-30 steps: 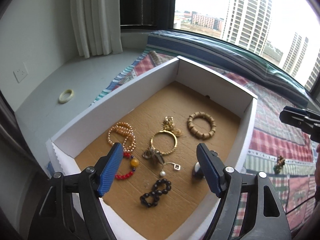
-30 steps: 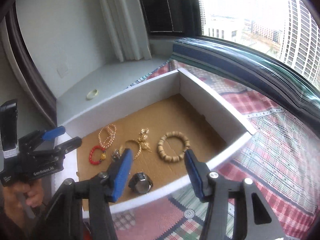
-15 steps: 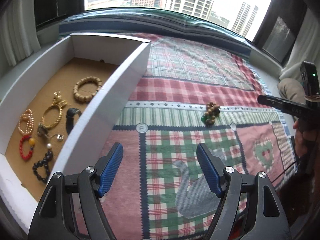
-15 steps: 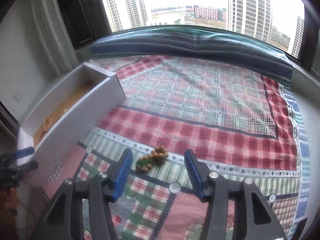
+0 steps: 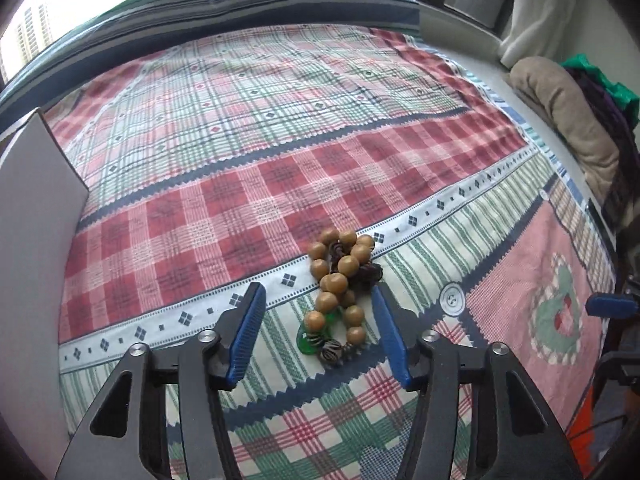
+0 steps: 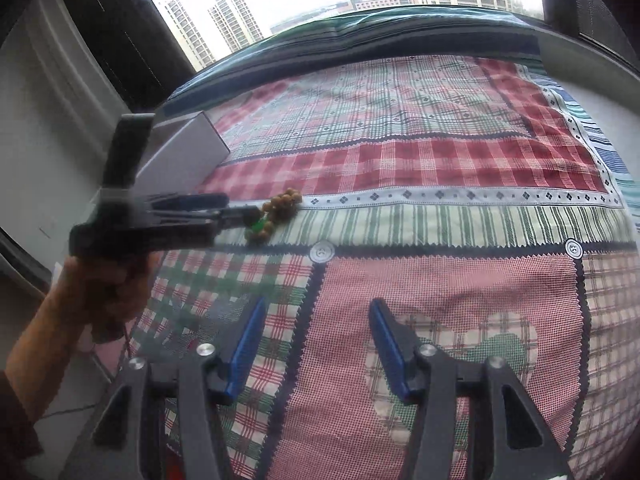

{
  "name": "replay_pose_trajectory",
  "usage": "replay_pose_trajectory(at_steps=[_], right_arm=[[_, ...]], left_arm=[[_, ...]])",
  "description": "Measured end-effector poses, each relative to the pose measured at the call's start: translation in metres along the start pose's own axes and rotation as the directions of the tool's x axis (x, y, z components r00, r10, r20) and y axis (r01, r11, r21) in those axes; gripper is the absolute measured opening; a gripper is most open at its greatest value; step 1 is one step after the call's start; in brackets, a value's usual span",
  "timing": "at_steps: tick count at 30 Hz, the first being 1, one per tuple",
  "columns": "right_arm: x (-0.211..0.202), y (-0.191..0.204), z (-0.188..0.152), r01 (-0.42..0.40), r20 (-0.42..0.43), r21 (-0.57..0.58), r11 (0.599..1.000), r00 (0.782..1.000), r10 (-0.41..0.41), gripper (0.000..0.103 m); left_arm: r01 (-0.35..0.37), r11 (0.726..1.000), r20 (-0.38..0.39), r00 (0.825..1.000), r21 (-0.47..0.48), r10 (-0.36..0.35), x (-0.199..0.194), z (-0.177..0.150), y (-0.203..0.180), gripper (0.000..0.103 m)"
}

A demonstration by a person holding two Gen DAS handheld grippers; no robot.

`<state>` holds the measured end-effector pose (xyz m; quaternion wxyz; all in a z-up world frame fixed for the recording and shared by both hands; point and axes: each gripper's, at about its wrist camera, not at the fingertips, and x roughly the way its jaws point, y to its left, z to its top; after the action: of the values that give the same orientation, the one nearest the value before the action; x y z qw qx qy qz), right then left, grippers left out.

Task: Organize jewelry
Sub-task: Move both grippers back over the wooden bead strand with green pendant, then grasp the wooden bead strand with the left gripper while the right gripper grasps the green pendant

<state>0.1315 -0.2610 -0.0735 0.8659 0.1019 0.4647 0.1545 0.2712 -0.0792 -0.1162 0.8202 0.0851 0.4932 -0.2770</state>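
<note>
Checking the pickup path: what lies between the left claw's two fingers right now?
The wooden bead bracelet lies on the plaid blanket between the closing left claw, with bare cloth either side, in the left wrist view.

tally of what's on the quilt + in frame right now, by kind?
Bead bracelets: 1, the wooden bead bracelet with a green pendant, lying on the quilt
Hand-held grippers: 2, left hand-held gripper closing around the bracelet, pads not yet on it; right hand-held gripper open over bare quilt
White boxes: 1, the white box at the quilt's left edge
Total: 4
</note>
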Motion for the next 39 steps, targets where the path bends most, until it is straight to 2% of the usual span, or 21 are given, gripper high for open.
replay_pose_trajectory(at_steps=[1,3,6,11,16,20,21,22,23,24,25,27,28,29,30,31,32,33,34,36,39], right_arm=[[-0.003,0.001,-0.004,0.0,0.007,-0.005,1.0,1.0,0.0,0.055],[-0.005,0.003,-0.007,0.002,0.013,-0.016,1.0,1.0,-0.002,0.055],[-0.007,0.005,-0.011,0.019,0.022,-0.04,0.999,1.0,-0.018,0.055],[-0.008,0.013,-0.006,0.01,0.032,-0.076,0.997,0.999,-0.008,0.055],[0.007,0.023,0.008,0.004,0.027,-0.126,0.992,1.0,0.0,0.055],[0.043,0.042,0.022,-0.039,-0.041,-0.231,0.972,0.999,0.03,0.055],[0.056,0.048,0.028,-0.052,-0.066,-0.264,0.963,0.997,0.036,0.055],[0.068,0.051,0.034,-0.05,-0.082,-0.29,0.956,0.996,0.027,0.055],[0.08,0.053,0.042,-0.033,-0.085,-0.309,0.951,0.996,0.007,0.055],[0.091,0.054,0.05,-0.023,-0.084,-0.317,0.948,0.996,-0.004,0.055],[0.102,0.054,0.058,-0.024,-0.087,-0.319,0.947,0.996,-0.004,0.055],[0.123,0.052,0.073,-0.037,-0.117,-0.315,0.948,0.993,0.0,0.055],[0.133,0.052,0.078,-0.045,-0.133,-0.316,0.948,0.991,0.003,0.055],[0.142,0.053,0.081,-0.062,-0.153,-0.319,0.946,0.988,0.013,0.055],[0.151,0.056,0.082,-0.078,-0.177,-0.324,0.943,0.984,0.021,0.055],[0.159,0.059,0.082,-0.087,-0.205,-0.338,0.937,0.979,0.016,0.044],[0.165,0.064,0.08,-0.06,-0.212,-0.373,0.926,0.977,-0.022,0.035],[0.165,0.069,0.08,-0.028,-0.186,-0.413,0.91,0.981,-0.054,0.012],[0.167,0.071,0.081,-0.009,-0.2,-0.428,0.904,0.976,-0.085,0.012],[0.163,0.066,0.089,-0.053,-0.257,-0.359,0.932,0.966,-0.044,0.012],[0.14,0.074,0.099,-0.065,-0.27,-0.357,0.932,0.962,-0.036,0.012]], left_arm=[[0.037,0.999,-0.017,0.999,0.007,-0.037,0.004,-0.001,0.001,0.017],[0.067,0.998,0.005,0.998,0.008,-0.067,0.001,-0.004,0.002,0.01],[0.16,0.985,0.059,0.986,-0.069,-0.156,-0.019,-0.008,0.01,0.009],[0.225,0.948,0.151,0.969,-0.225,-0.194,-0.066,-0.035,0.038,0.009],[0.117,0.902,0.117,0.99,-0.414,-0.075,-0.082,-0.09,0.077,0.009],[0.002,0.901,0.043,0.999,-0.433,0.019,-0.077,-0.113,0.082,0.01],[-0.018,0.904,0.038,0.999,-0.426,0.038,-0.077,-0.114,0.081,0.013],[-0.036,0.91,0.037,0.998,-0.413,0.056,-0.077,-0.114,0.08,0.028],[-0.055,0.915,0.037,0.996,-0.399,0.076,-0.076,-0.114,0.078,0.048],[-0.08,0.917,0.035,0.994,-0.391,0.102,-0.076,-0.113,0.076,0.055],[-0.106,0.917,0.028,0.992,-0.383,0.126,-0.075,-0.114,0.076,0.059],[-0.147,0.92,-0.004,0.988,-0.362,0.156,-0.069,-0.111,0.073,0.058],[-0.174,0.922,-0.009,0.983,-0.346,0.182,-0.067,-0.109,0.07,0.057],[-0.206,0.92,-0.024,0.977,-0.335,0.21,-0.065,-0.107,0.068,0.046],[-0.242,0.914,-0.037,0.969,-0.327,0.243,-0.064,-0.105,0.067,0.032],[-0.255,0.91,-0.046,0.966,-0.328,0.254,-0.064,-0.103,0.068,0.011],[-0.237,0.905,-0.048,0.971,-0.353,0.235,-0.064,-0.102,0.071,0.009],[-0.217,0.891,-0.05,0.975,-0.398,0.215,-0.066,-0.103,0.077,0.009],[-0.204,0.872,-0.056,0.978,-0.445,0.201,-0.071,-0.104,0.084,0.009],[-0.194,0.84,-0.049,0.979,-0.507,0.197,-0.085,-0.105,0.089,0.009],[-0.183,0.807,-0.026,0.979,-0.562,0.204,-0.122,-0.103,0.085,0.009]])
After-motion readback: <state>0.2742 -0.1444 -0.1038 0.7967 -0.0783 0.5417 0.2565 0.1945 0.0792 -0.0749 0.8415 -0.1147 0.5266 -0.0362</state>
